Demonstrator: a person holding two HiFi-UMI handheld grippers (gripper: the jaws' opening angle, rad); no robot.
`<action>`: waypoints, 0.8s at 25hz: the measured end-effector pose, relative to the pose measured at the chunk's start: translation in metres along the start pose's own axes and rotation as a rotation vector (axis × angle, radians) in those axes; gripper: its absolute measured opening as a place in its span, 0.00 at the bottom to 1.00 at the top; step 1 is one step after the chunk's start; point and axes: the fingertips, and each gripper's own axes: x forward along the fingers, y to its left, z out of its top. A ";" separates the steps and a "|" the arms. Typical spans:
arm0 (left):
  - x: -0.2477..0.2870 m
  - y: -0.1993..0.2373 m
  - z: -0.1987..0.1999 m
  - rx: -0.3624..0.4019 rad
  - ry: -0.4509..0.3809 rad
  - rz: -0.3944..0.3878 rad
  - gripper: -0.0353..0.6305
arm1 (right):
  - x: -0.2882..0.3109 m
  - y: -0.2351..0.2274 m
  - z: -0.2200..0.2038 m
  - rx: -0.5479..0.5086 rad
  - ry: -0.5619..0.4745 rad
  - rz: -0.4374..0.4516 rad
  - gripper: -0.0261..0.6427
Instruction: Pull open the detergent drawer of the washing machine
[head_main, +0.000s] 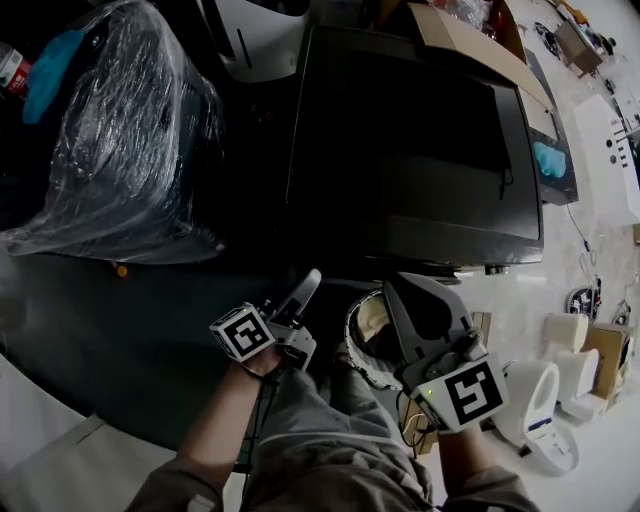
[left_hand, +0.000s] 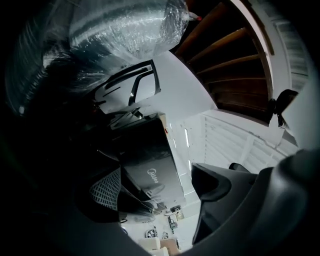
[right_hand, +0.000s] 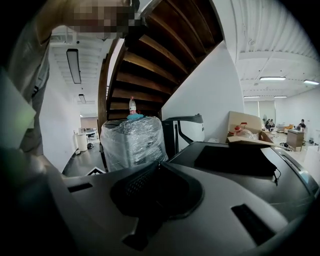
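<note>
Near the front edge of the washing machine, left gripper wide, right gripper closed, empty.

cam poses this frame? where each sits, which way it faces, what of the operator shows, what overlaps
Head view: on the person's head, steeply down onto the dark grey washing machine top; shows forearms, left gripper, right gripper.
Left gripper view: on the left gripper, rolled, along its open jaws at the machine's logo face; only jaws show.
Right gripper view: on the right gripper, roughly level across the machine top past shut jaws; beige sleeve at left.
Shared: all three see the machine and the clear-plastic-wrapped bundle.
</note>
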 end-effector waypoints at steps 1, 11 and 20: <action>0.002 0.006 -0.002 -0.010 -0.003 0.003 0.71 | 0.001 -0.002 -0.003 0.002 0.003 0.001 0.09; 0.026 0.013 -0.006 -0.049 -0.067 -0.103 0.74 | 0.009 -0.016 -0.035 0.018 0.032 -0.010 0.09; 0.049 0.008 -0.008 -0.152 -0.109 -0.166 0.74 | 0.010 -0.026 -0.047 0.048 0.036 -0.010 0.09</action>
